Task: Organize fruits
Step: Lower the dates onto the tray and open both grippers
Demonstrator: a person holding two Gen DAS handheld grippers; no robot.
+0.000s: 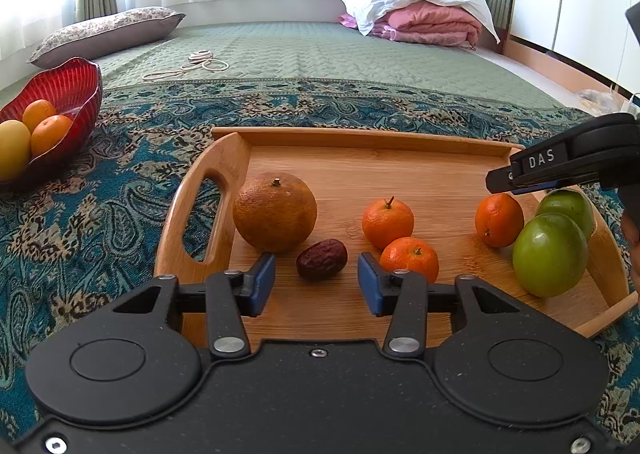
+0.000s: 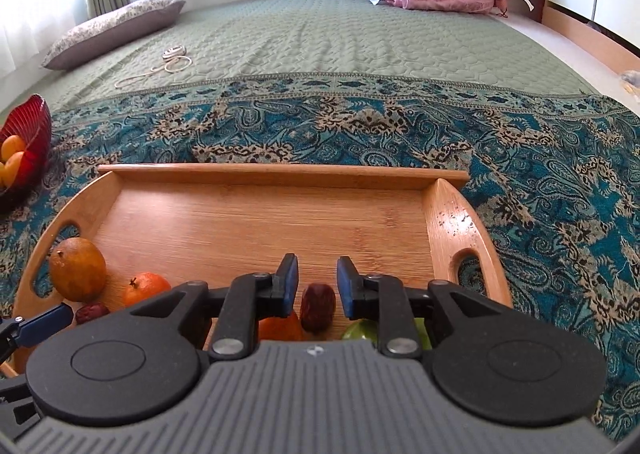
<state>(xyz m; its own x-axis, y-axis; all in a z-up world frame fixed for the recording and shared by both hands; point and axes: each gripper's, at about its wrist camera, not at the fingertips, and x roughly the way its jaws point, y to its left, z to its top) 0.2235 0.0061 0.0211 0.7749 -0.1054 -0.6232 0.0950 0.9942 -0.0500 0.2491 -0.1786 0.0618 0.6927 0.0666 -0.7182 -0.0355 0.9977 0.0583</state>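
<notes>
A wooden tray [image 1: 400, 169] on the bed holds a large dull orange [image 1: 275, 211], three mandarins [image 1: 387, 221], two green fruits [image 1: 550, 254] and a dark red date [image 1: 322, 264]. My left gripper [image 1: 316, 274] is open, the date lying just ahead between its blue pads without touching them. In the right wrist view my right gripper [image 2: 317, 274] is open over the tray [image 2: 264, 213], a second date [image 2: 318, 308] standing between its fingers with thin gaps either side. A mandarin [image 2: 280, 326] and a green fruit [image 2: 360, 330] show under it. From the left, the right gripper [image 1: 504, 181] hovers over the right mandarin [image 1: 499, 219].
A red glass bowl [image 1: 68, 89] with two oranges and a yellow fruit sits on the patterned blue cloth [image 1: 120, 181] left of the tray. Farther back on the green quilt lie a coiled cord [image 1: 200, 63], a pillow [image 1: 104, 29] and folded pink bedding [image 1: 432, 25].
</notes>
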